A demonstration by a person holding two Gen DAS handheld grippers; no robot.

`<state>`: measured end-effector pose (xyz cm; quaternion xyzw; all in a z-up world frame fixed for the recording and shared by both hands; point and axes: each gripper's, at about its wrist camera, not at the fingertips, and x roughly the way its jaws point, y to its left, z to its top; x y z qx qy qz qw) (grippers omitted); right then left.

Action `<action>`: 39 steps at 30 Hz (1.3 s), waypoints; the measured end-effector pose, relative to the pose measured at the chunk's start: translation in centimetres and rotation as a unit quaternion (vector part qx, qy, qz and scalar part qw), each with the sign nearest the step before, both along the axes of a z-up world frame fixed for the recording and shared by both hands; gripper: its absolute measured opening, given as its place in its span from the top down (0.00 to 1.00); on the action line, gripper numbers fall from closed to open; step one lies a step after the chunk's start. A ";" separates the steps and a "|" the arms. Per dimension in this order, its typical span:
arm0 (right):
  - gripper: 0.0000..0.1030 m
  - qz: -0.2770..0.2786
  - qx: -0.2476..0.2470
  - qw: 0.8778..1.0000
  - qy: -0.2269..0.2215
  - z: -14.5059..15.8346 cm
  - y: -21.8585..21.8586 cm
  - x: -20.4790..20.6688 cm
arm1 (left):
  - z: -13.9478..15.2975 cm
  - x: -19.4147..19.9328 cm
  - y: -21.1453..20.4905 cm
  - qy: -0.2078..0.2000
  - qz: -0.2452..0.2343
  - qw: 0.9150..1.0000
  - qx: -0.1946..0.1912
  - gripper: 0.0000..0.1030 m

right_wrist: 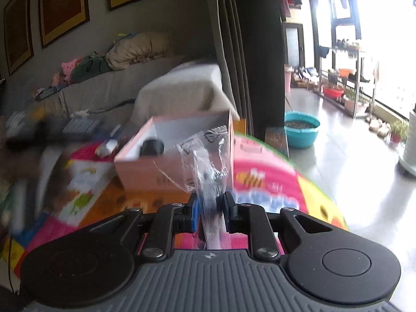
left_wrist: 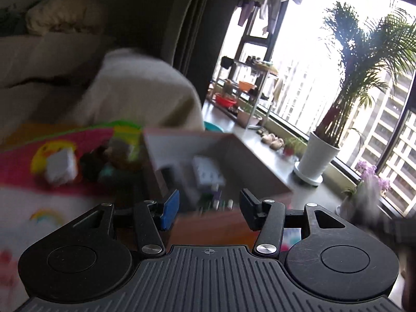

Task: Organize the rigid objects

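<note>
A pink cardboard box (right_wrist: 145,169) stands open on the colourful play mat (right_wrist: 265,179); a dark round object (right_wrist: 153,147) lies inside it. My right gripper (right_wrist: 211,209) is shut on a clear plastic bag (right_wrist: 205,156) with small dark parts inside, held just in front of the box. In the left wrist view my left gripper (left_wrist: 209,208) is open and empty, right over the same box (left_wrist: 234,153), where a white item (left_wrist: 208,174) and small objects lie inside. A white block (left_wrist: 61,166) and dark toys (left_wrist: 104,161) lie on the mat to the left.
A cloth-covered sofa (right_wrist: 182,88) stands behind the box. Children's books (right_wrist: 80,189) lie on the mat at left. A teal basin (right_wrist: 301,130), a metal rack (right_wrist: 345,78) and a potted palm (left_wrist: 319,153) stand on the tiled floor by the window.
</note>
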<state>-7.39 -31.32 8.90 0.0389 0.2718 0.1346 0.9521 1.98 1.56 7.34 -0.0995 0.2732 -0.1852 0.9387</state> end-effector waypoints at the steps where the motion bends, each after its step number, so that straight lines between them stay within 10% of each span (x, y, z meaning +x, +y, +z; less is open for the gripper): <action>1: 0.82 0.000 0.000 1.000 -0.005 0.9 0.1 0.9 | -0.3 -0.9 0.9 0.006 0.003 1.000 -0.003 0.46; 8: 0.82 0.012 -0.010 1.000 0.000 7.1 2.8 11.0 | -2.9 -4.7 5.1 0.042 0.019 0.998 -0.035 0.46; 13: 0.82 0.014 -0.086 0.994 0.062 6.2 6.8 18.5 | -3.6 -5.5 7.6 0.049 0.036 0.997 -0.044 0.46; 16: 0.67 0.008 -0.102 0.989 0.111 4.2 7.9 21.1 | -4.3 -5.4 8.7 0.048 0.050 0.997 -0.045 0.46; 18: 0.39 -0.002 -0.105 0.987 0.121 3.4 8.2 21.7 | -4.6 -5.3 9.4 0.051 0.060 0.996 -0.048 0.46; 25: 0.36 -0.005 -0.137 0.984 0.113 2.3 9.8 20.9 | -6.1 -3.9 11.5 0.057 0.099 0.992 -0.051 0.46; 34: 0.36 0.058 -0.118 0.985 0.109 2.6 16.9 21.8 | -3.7 4.1 13.6 0.021 0.128 0.992 0.004 0.46; 39: 0.33 0.089 -0.067 0.984 0.138 3.1 23.0 26.8 | -3.1 11.6 15.0 0.033 0.153 0.987 -0.028 0.46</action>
